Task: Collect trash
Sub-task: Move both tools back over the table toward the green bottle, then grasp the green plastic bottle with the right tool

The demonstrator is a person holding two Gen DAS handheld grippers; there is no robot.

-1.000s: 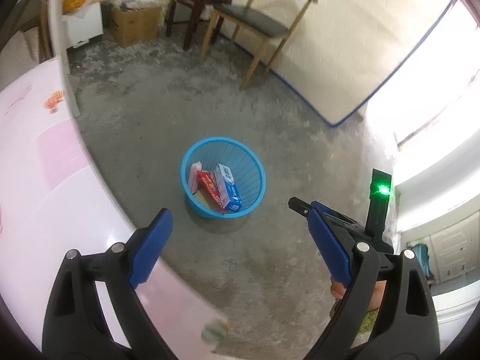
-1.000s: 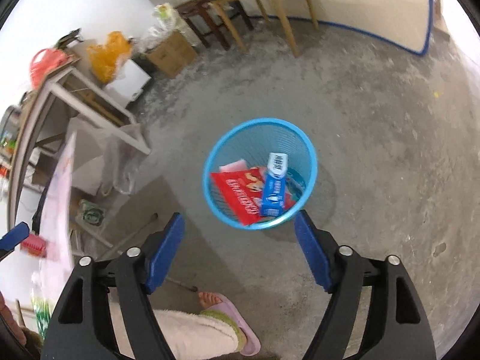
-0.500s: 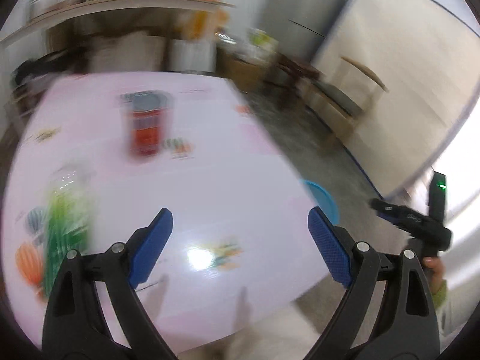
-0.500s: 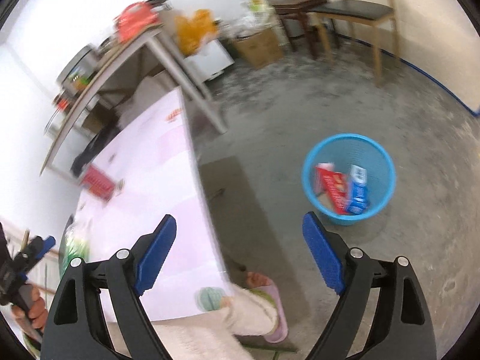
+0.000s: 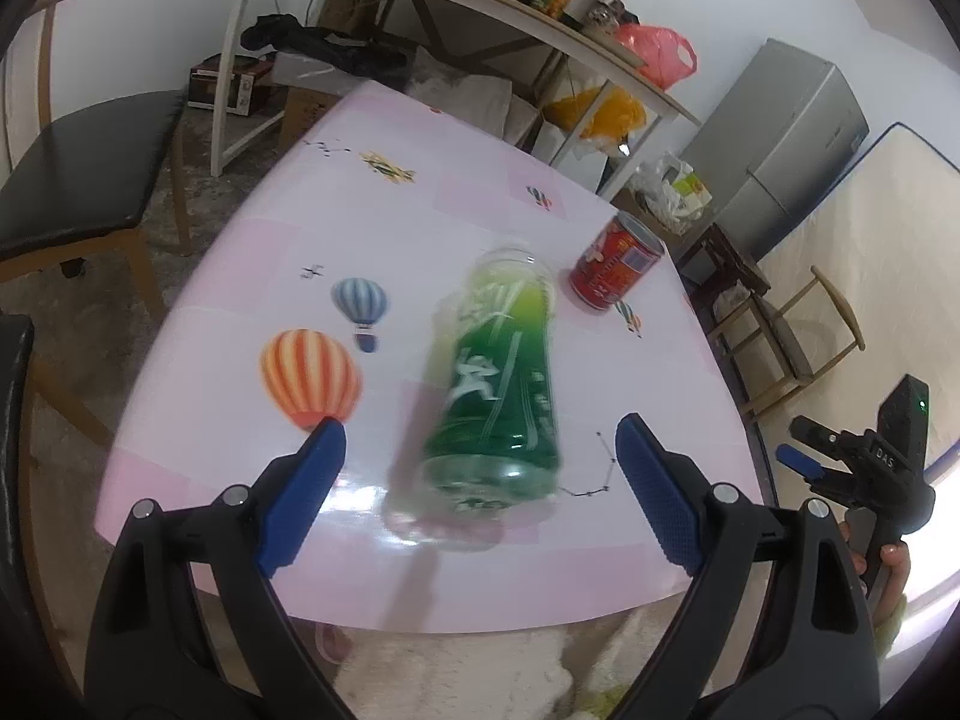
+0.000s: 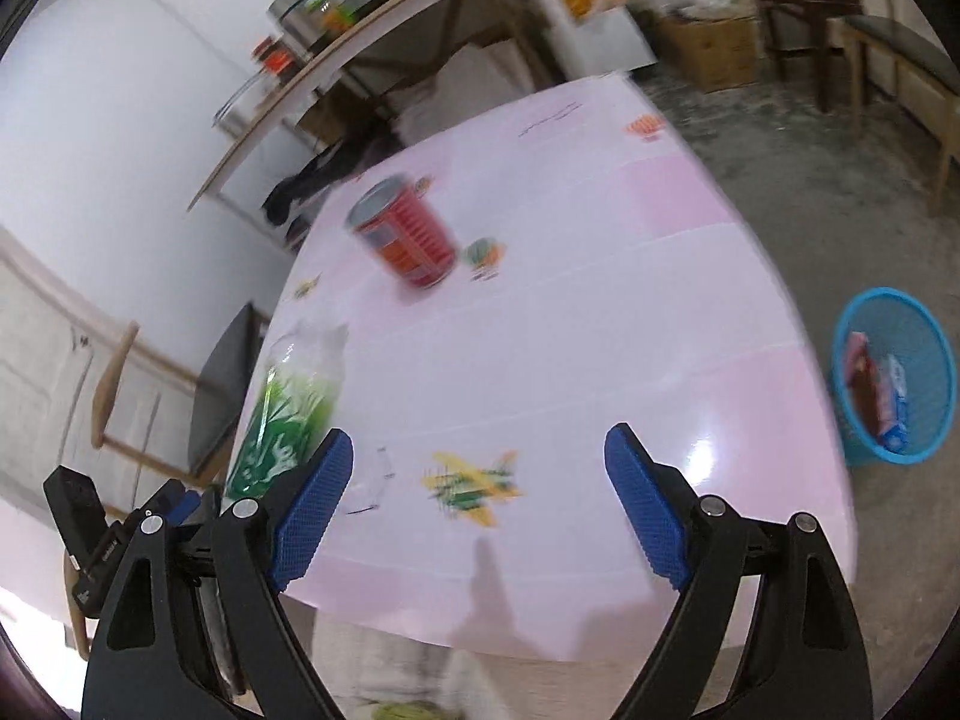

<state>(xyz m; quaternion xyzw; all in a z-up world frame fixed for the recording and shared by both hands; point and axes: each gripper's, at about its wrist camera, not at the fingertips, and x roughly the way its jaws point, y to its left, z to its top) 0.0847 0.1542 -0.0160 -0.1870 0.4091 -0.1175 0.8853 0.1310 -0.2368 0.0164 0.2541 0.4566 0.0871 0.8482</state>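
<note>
Trash is waiting on the pink table (image 5: pixel 252 252): in the left wrist view the green bottle (image 5: pixel 498 384) is standing just ahead of the left tool (image 5: pixel 480 462), whose jaws are gaping empty, with the red can (image 5: pixel 618 270) beyond. Centring on the bottle's body and squeezing gently should be avoiding a topple. In the right wrist view the right tool (image 6: pixel 479 468), having just been widening, is hanging empty over the table; the blue basket (image 6: pixel 918 450) is sitting on the floor at the right.

Your bottle (image 5: pixel 495 384) stands on the table (image 5: pixel 252 276); the can (image 5: pixel 618 267) stands behind it, the basket (image 6: pixel 894 384) on the floor beside the table.
</note>
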